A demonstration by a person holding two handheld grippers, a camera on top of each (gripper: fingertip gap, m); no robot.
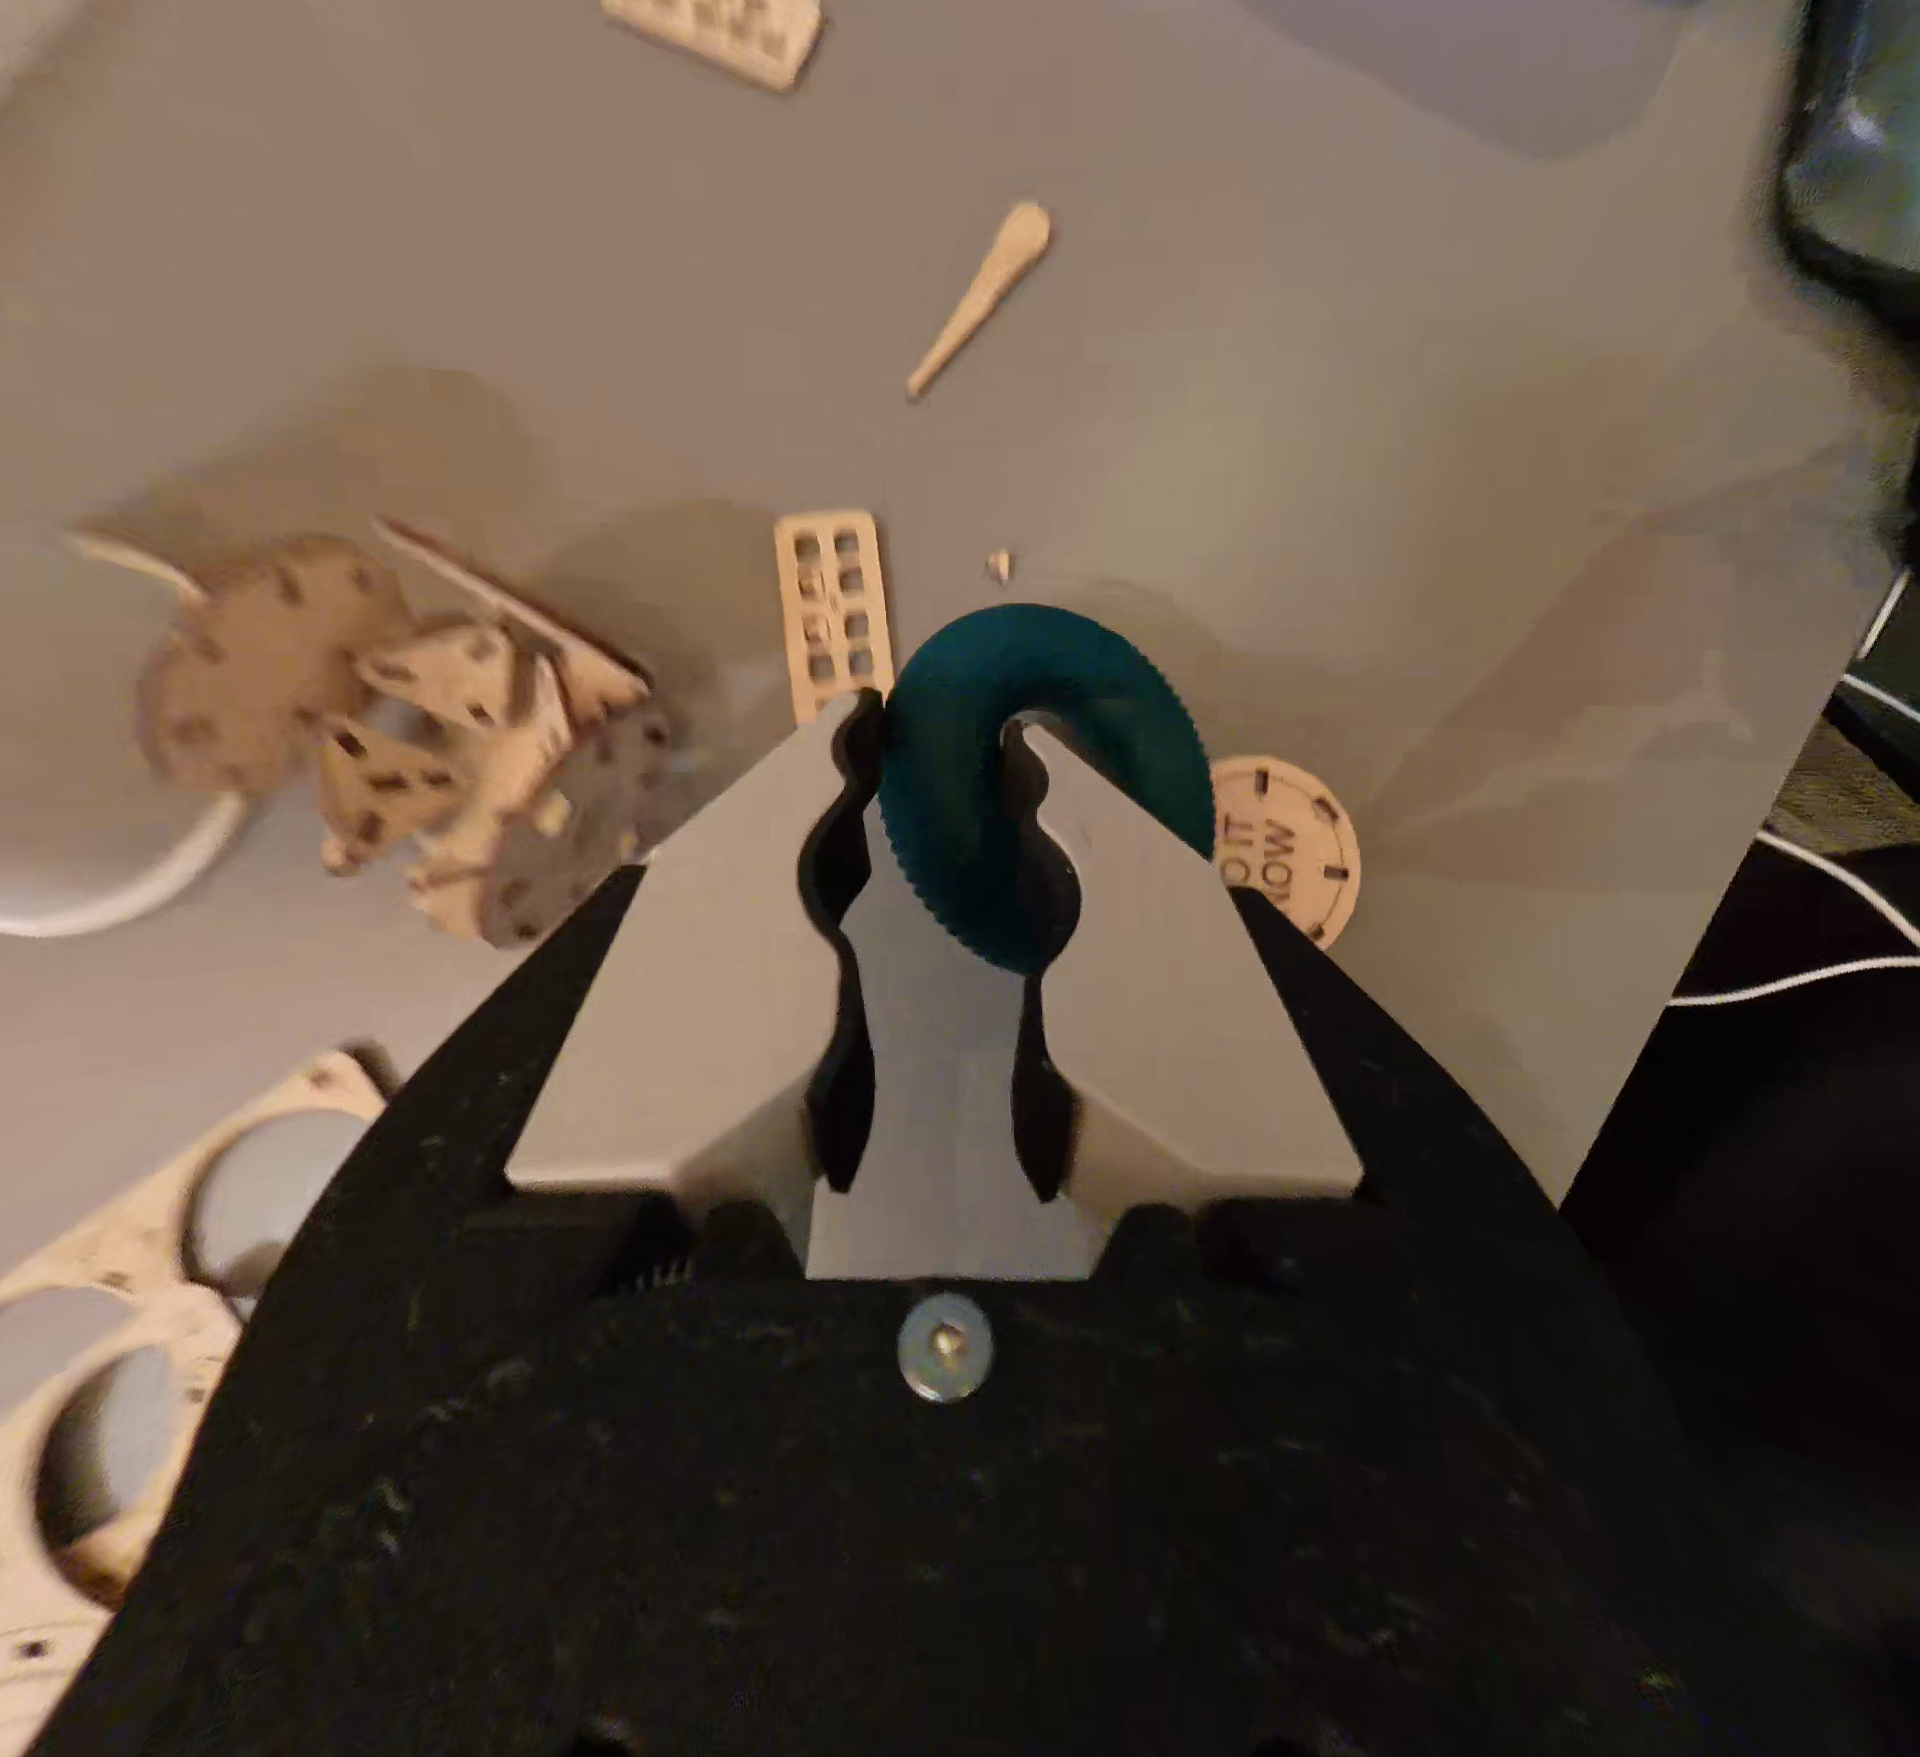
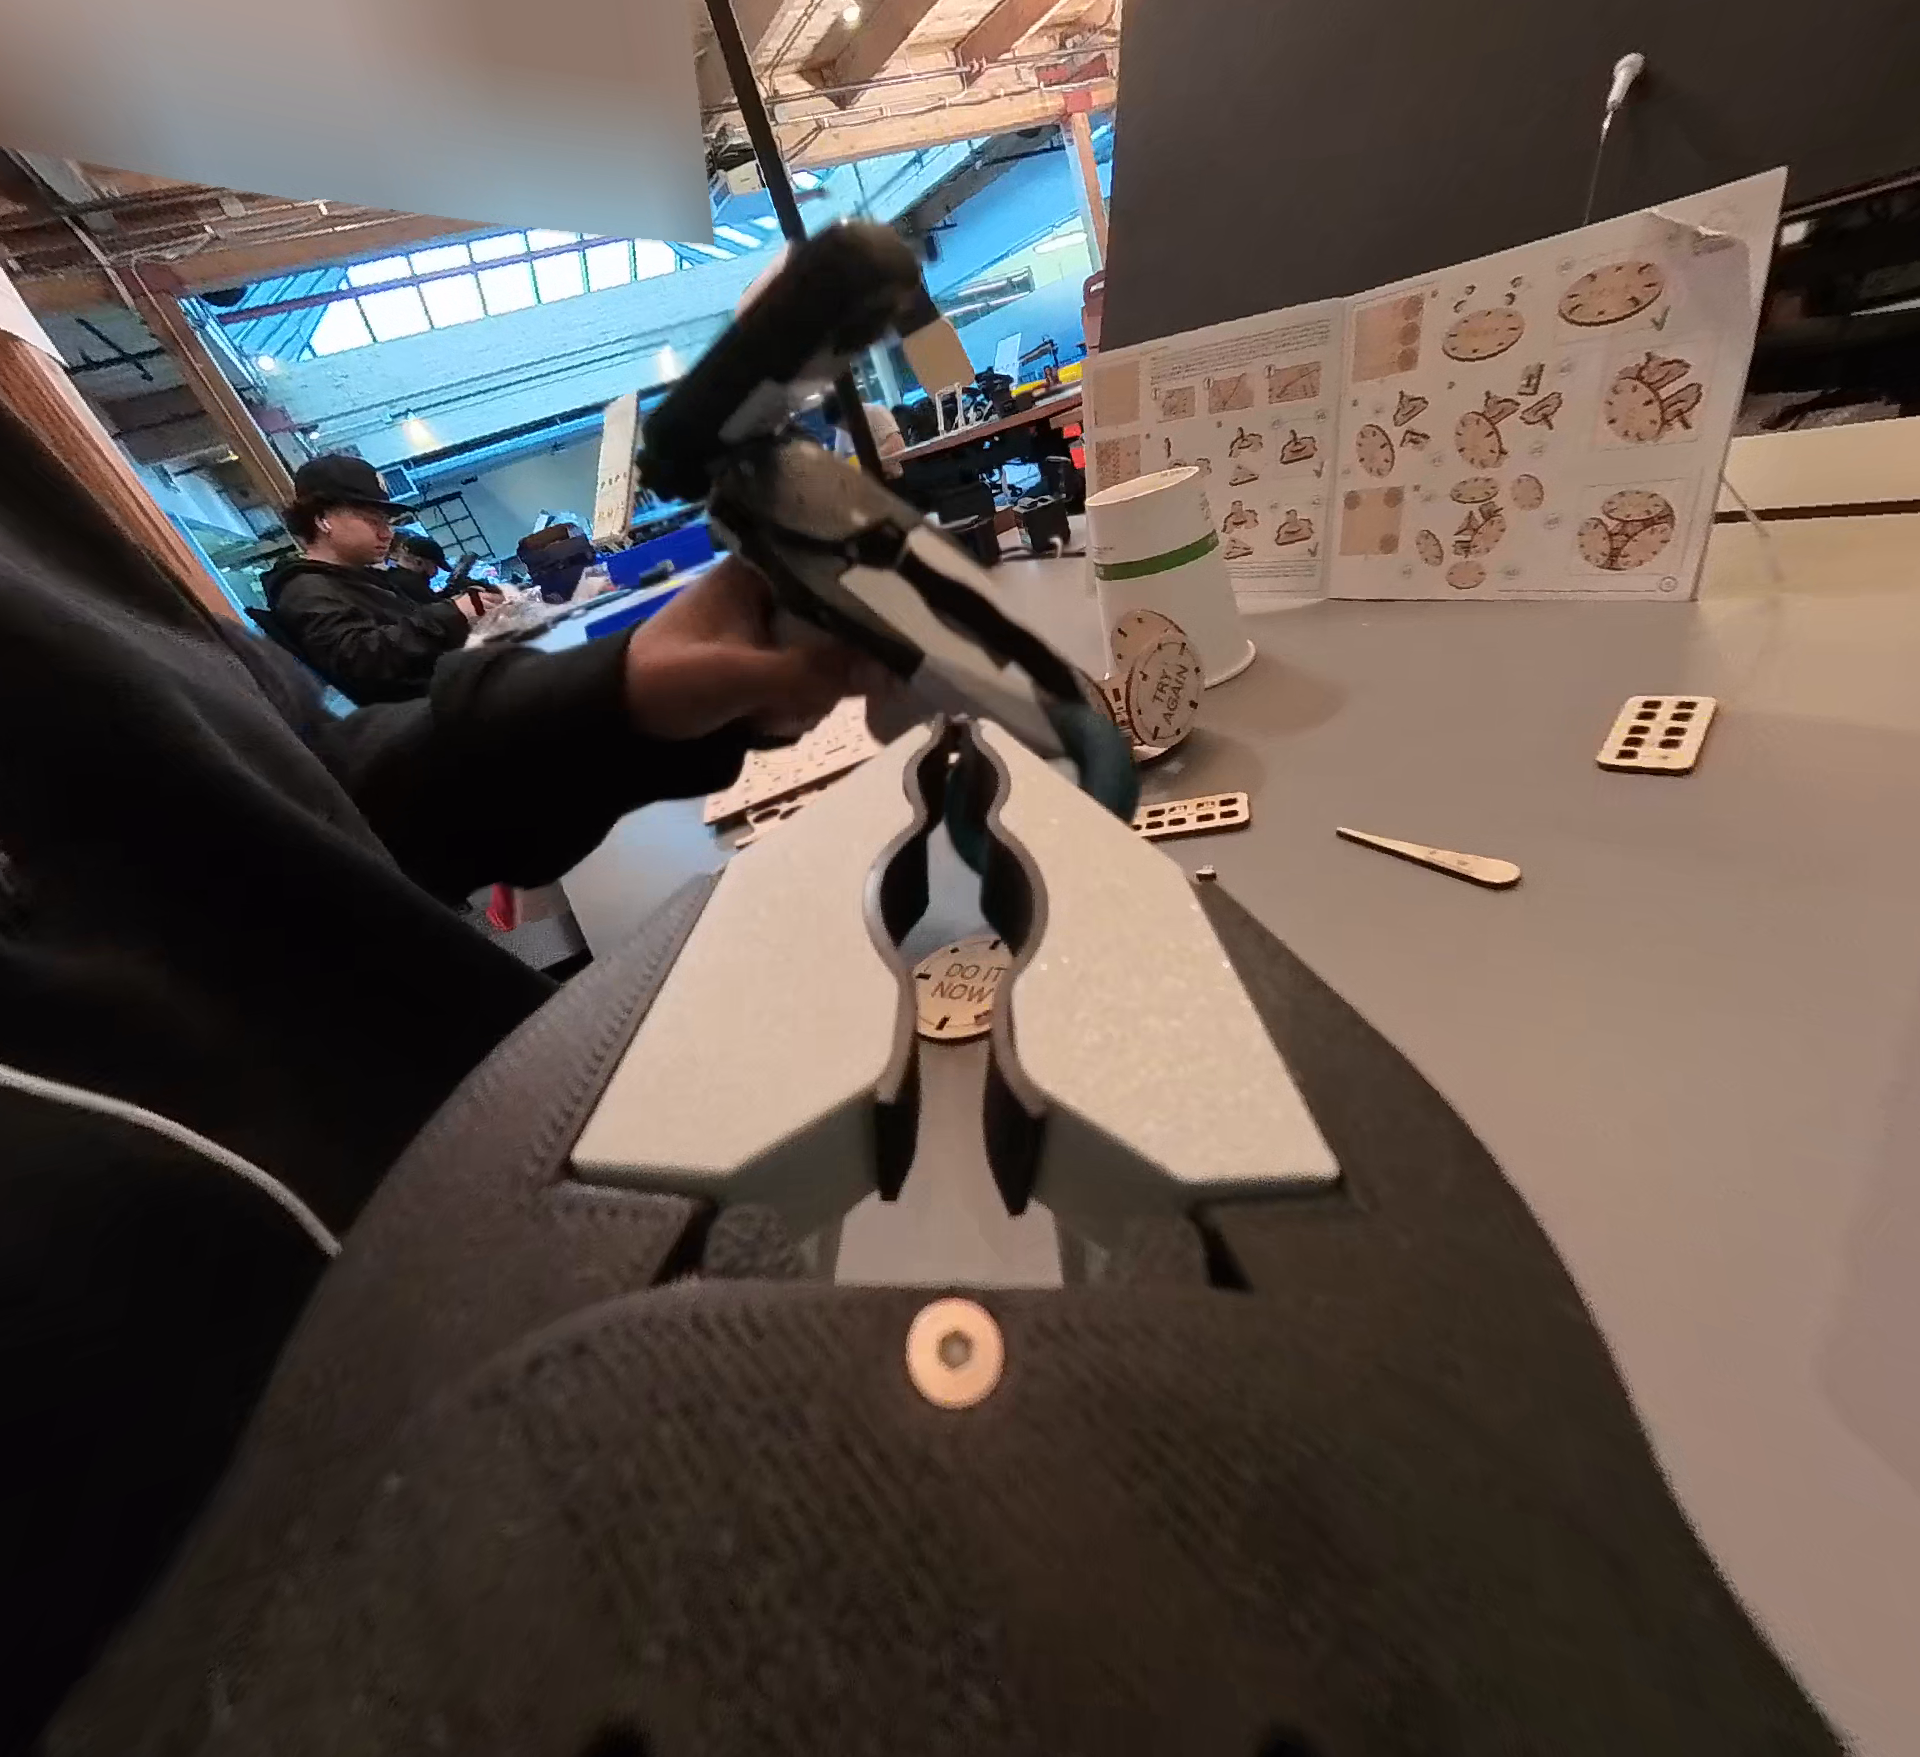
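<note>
Open grey surface [image 1: 1299, 377] lies ahead, its edge [image 1: 1704, 876] right; both hand-held grippers, left [image 1: 940, 731] and right [image 2: 956, 751], clamp one teal ring [image 1: 1049, 668]

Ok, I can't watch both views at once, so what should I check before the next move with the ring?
1. Ring between left gripper pads: ok, both pads touch it.
2. Right gripper shut: ok, tips meet.
3. Right gripper pinching the ring: cannot tell.
4. Table near the ring bare: not ok, plate and disc lie close by.
5. Model apart from left gripper: ok.
</note>
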